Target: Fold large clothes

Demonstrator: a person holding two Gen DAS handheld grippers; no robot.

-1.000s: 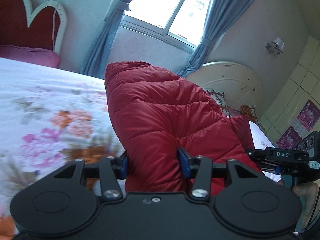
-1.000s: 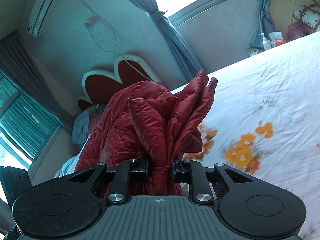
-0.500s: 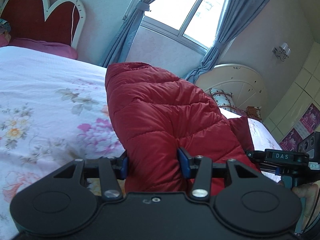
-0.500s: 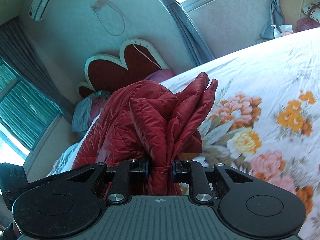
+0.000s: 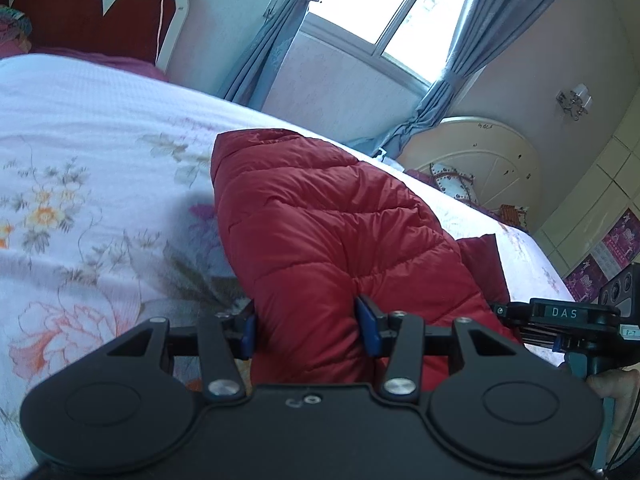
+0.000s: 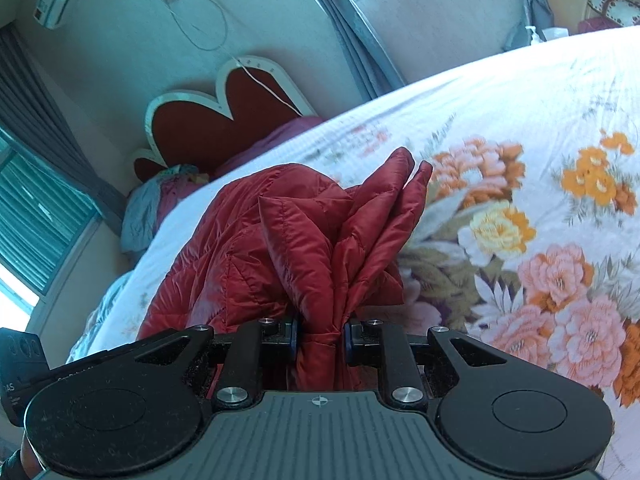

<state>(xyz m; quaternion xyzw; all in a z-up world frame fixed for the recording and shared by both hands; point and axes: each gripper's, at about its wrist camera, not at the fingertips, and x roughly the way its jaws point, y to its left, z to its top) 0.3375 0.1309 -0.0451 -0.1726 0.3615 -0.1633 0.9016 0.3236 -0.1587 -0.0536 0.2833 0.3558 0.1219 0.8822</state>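
A red quilted puffer jacket (image 5: 320,216) is held up over the floral bedsheet (image 5: 88,184). My left gripper (image 5: 308,330) is shut on a thick padded fold of it, the blue pads pressing both sides. In the right wrist view the same jacket (image 6: 280,240) bunches into pleats, and my right gripper (image 6: 319,340) is shut on a narrow gathered edge. The other gripper's body (image 5: 560,320) shows at the right edge of the left wrist view, with part of a hand below it. The jacket's lower part is hidden behind the gripper bodies.
A red heart-shaped headboard (image 6: 224,112) and pillows (image 6: 160,200) stand at the bed's head. A window with blue curtains (image 5: 384,20) is behind the bed. A cream round-topped cabinet (image 5: 488,164) and white wardrobe doors (image 5: 600,208) lie to the right.
Both grippers have moved across and down toward the bed with the jacket still gripped. More bedsheet fills both views, and the headboard and window have shifted in frame.
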